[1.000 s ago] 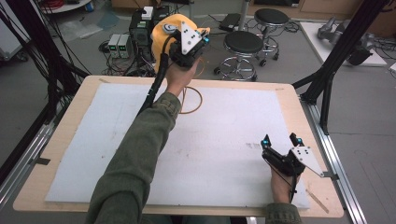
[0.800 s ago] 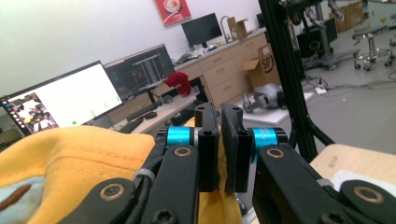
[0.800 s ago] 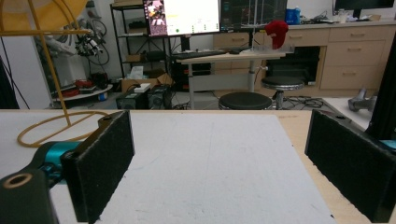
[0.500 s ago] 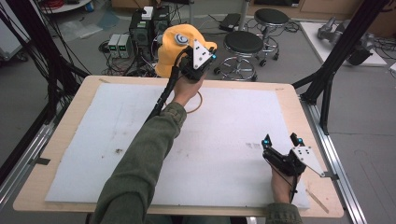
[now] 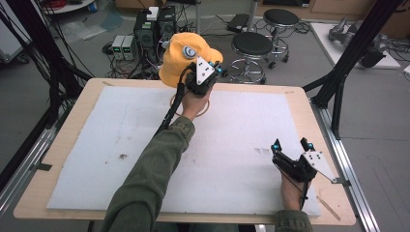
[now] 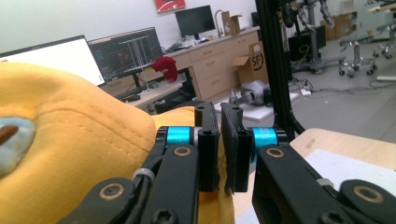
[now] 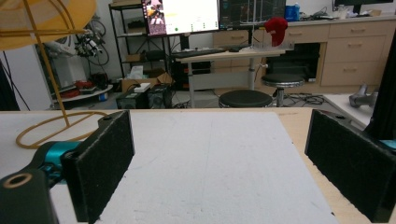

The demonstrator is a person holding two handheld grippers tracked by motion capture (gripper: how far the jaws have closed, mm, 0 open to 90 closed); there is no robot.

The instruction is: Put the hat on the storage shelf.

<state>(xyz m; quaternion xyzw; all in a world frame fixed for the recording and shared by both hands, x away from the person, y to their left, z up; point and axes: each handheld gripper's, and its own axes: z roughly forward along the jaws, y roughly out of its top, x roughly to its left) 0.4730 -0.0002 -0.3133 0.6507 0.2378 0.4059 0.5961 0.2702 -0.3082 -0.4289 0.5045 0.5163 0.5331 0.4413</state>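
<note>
A yellow cap (image 5: 181, 60) with a pale round patch sits over the top of a yellow wire stand (image 7: 46, 70) at the table's far edge. The stand's ring base (image 5: 176, 104) rests on the white mat. My left gripper (image 5: 212, 72) is shut on the cap's brim, and the cap (image 6: 70, 140) bulges to the left of the closed left gripper (image 6: 219, 140). My right gripper (image 5: 290, 143) hovers open over the mat's near right corner. In its own view the right gripper (image 7: 219, 163) has nothing between its pads, and the cap's underside (image 7: 42, 18) shows at top left.
A white mat (image 5: 241, 135) covers most of the wooden table (image 5: 300, 104). Black frame posts (image 5: 348, 58) stand at both far corners. Beyond the far edge are two black stools (image 5: 251, 46) and electronics boxes (image 5: 145, 31) on the floor.
The left gripper, still holding the cap, has moved down and slightly right in the high view, nearer the table's far edge. The right gripper has stayed put.
</note>
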